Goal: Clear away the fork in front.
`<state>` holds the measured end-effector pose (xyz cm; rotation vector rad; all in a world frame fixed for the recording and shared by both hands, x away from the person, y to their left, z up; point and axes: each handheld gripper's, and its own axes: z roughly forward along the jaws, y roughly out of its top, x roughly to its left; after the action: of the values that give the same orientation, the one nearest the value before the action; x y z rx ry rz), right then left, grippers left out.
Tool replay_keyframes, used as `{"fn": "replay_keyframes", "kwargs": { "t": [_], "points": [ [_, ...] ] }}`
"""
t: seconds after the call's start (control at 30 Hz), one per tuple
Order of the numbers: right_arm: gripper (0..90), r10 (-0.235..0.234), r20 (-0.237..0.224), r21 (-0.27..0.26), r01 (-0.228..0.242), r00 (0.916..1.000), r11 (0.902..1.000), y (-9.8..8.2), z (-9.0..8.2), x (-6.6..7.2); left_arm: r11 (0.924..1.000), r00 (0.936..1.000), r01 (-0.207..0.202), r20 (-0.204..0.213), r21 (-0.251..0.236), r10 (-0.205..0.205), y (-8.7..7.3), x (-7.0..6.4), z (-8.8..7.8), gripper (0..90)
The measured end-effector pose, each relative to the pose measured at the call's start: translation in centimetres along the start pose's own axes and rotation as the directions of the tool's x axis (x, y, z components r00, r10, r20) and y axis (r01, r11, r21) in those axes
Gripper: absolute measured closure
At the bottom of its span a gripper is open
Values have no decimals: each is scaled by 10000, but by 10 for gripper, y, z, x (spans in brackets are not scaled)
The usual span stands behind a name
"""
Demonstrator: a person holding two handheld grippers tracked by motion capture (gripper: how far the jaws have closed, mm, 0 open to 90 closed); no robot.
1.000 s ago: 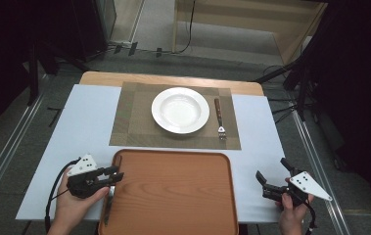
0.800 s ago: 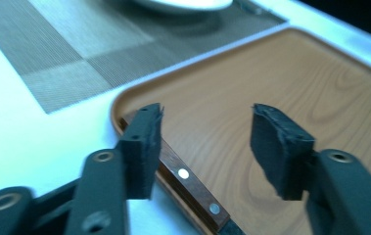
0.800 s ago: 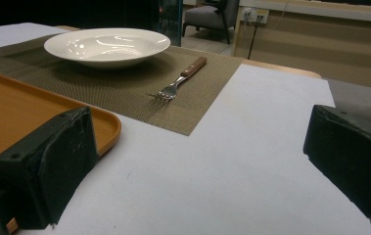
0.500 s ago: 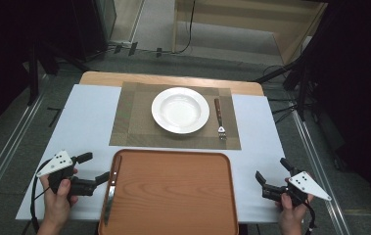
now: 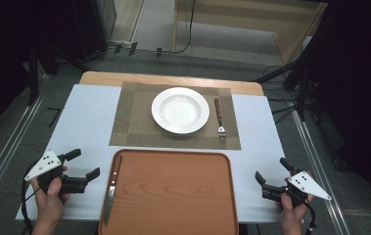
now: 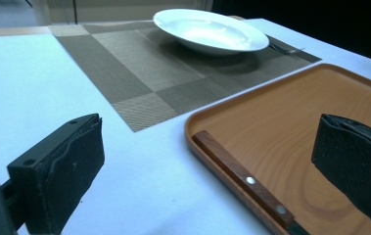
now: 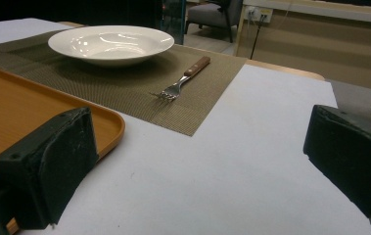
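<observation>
The knife [image 5: 111, 188] lies along the left edge of the wooden tray [image 5: 173, 196], its wooden riveted handle [image 6: 244, 178] pointing away from me and the blade toward me. That placement suits my left claw [image 5: 82, 169], which hovers just beside the tray's left rim with its jaws released and spread wide, empty, aimed across the white tabletop [image 5: 90, 122] at the handle. I judge the handle to be the sensible place to grasp, since it sits close to the rim and gives more to bite on than the flat blade.

Beyond the tray, the woven placemat [image 5: 139, 122] carries a white plate [image 5: 180, 110] at its centre and a fork [image 5: 219, 119] to the right of it, tines toward me; the mat's left side is bare, which looks like the knife's likely place.

My right claw [image 5: 270, 177] waits at the tray's right side, also released, holding nothing, well apart from the fork.
</observation>
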<state>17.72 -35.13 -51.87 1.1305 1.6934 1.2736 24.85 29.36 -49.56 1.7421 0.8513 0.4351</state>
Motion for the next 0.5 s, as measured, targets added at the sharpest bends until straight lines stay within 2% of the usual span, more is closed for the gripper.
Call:
{"fn": "replay_keyframes", "kwargs": {
  "t": [0.2,0.27,0.37,0.5],
  "points": [
    [0,143,-191,-147,-146,9997,9998,5,-1,-2,10000,9997,16,-256,-51,-17,-2,9,0,0],
    [0,14,-168,-100,-16,9999,9999,8,0,0,9999,9997,29,-257,-126,-32,-3,10,0,0],
    [0,-55,-165,-89,53,9998,9999,12,1,1,9986,9995,301,-38,-424,-303,-3,12,-1,0],
    [0,18,-213,-74,-19,9998,10000,19,4,3,9983,9997,199,-140,-540,-207,-4,12,-3,0]
  ]
}}
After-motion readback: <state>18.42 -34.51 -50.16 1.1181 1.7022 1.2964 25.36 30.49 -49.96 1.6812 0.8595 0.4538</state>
